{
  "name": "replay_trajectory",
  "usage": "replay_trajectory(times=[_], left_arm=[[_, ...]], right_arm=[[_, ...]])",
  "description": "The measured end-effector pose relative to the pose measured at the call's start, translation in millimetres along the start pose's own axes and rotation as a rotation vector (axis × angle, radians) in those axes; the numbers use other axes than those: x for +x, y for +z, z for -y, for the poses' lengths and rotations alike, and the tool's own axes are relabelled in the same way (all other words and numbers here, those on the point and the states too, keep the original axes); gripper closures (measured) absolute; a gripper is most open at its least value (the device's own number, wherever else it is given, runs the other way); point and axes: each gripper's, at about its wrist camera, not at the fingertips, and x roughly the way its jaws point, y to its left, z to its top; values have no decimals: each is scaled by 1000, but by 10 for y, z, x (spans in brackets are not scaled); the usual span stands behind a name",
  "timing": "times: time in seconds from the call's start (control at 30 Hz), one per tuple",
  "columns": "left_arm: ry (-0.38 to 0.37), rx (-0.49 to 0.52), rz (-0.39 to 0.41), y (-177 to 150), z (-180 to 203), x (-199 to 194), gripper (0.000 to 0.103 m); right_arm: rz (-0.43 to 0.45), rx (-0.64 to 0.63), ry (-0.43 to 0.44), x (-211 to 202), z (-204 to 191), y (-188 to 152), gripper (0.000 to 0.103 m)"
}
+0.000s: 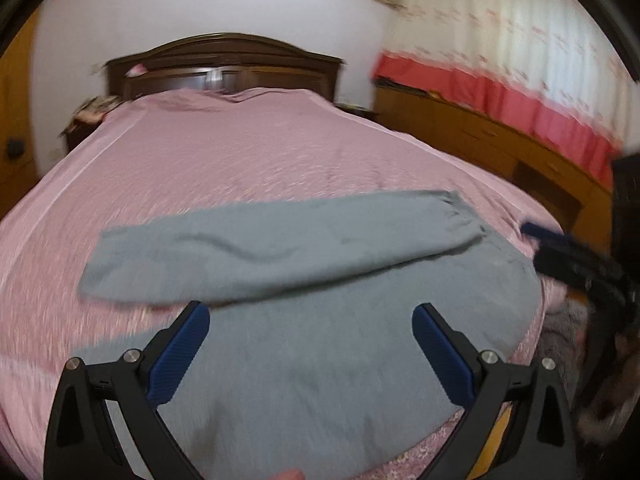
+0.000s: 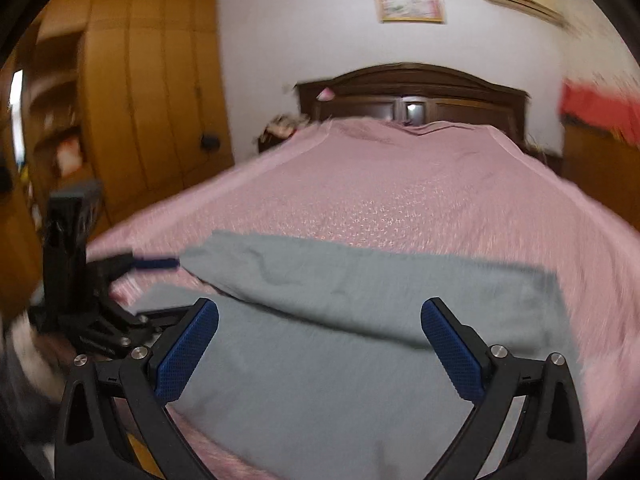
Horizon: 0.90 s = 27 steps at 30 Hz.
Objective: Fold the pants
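Left gripper (image 1: pixel 311 316) and right gripper (image 2: pixel 320 312) are hovering wide open, empty, over grey pants (image 1: pixel 304 264) lying lower-centre on the pink bedspread (image 1: pixel 240 152).

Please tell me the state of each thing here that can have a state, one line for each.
Grey pants: lying on the bed, one leg folded across the other, not held.
Left tool: open, empty, above the pants.
Right tool: open, empty, above the pants.
Pink bedspread: spread over the bed.

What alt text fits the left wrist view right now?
Grey pants lie spread on a pink bed, one leg folded across. The left hand-held gripper hovers open above them, and the right hand-held gripper reaches in at the right edge.
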Motion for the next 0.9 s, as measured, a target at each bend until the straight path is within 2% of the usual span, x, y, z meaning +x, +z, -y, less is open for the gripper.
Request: replay_trajectory(times=[0.07, 0.23, 0.33, 0.43, 0.53, 0.6, 0.67, 0.83, 0.9], left_arm=[[-5, 98, -20, 151, 40, 86, 0], [-30, 341, -80, 542, 31, 399, 0], [-69, 456, -128, 788, -17, 657, 0], [-100, 583, -198, 1058, -90, 1023, 0], [-151, 648, -260, 1225, -171, 1359, 1], [-169, 669, -306, 1290, -255, 1612, 1], [-168, 686, -346, 1323, -334, 1892, 1], [-196, 674, -449, 1264, -617, 2418, 11], [-195, 696, -485, 1179, -698, 2566, 11]], right_arm=[[-103, -79, 11, 208, 149, 190, 0], [-260, -318, 208, 743, 494, 523, 1], [-382, -497, 308, 1087, 676, 518, 13], [-541, -572, 454, 1561, 883, 484, 21], [-659, -584, 532, 2033, 1065, 474, 25], [-704, -610, 542, 2314, 1100, 456, 33], [-746, -625, 547, 2579, 1170, 401, 36], [-845, -608, 547, 2928, 1544, 280, 37], [-866, -574, 566, 2939, 1694, 268, 37]])
